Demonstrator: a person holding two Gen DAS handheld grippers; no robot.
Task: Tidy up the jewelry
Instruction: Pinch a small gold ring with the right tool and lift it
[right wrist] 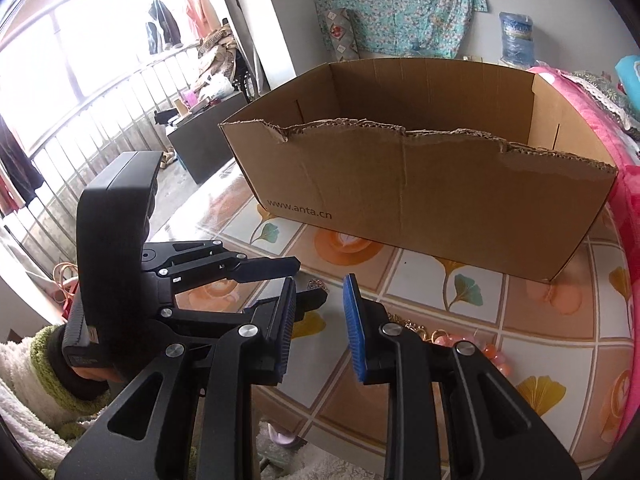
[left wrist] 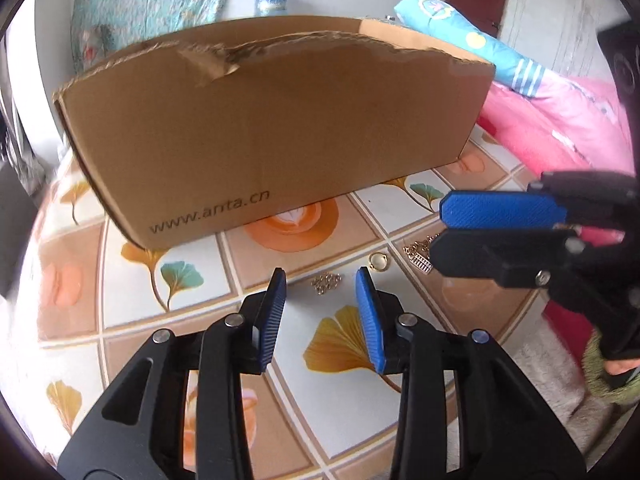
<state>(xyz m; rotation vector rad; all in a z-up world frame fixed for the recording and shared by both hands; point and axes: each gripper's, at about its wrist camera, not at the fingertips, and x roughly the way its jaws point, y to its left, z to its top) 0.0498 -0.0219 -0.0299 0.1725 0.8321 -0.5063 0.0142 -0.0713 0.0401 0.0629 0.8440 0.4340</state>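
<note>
Item: a cardboard box (left wrist: 276, 120), open-topped, its near wall torn along the upper edge, stood on a table (left wrist: 192, 248) covered in a tile-and-leaf patterned cloth; nothing could be seen inside it from either view. Item: a small gold chain (left wrist: 326, 282), bunched, lay on the cloth just beyond the tips of the left gripper (left wrist: 320, 292). Item: a gold ring (left wrist: 377, 261) lay near it to the right. Item: a gold ornament with chain (left wrist: 418, 254) lay beside the ring, partly hidden under the right gripper (left wrist: 438, 224). Further gold and orange beaded pieces (right wrist: 492, 354) showed in the right wrist view, mostly masked by that tool's own finger. Condition of tools: the left gripper's jaws stood spread with nothing between them, the pads clear of the chain. The right gripper's jaws were also parted, and bare cloth alone showed in the gap, so it held nothing. Status, by estimate: an early pick-up step, the jewelry loose on the table and none visibly in the box. The next move would probably call for lowering the left gripper so the pads straddle the bunched chain, then closing low against the cloth, since a fine chain slips from a shallow pinch.
</note>
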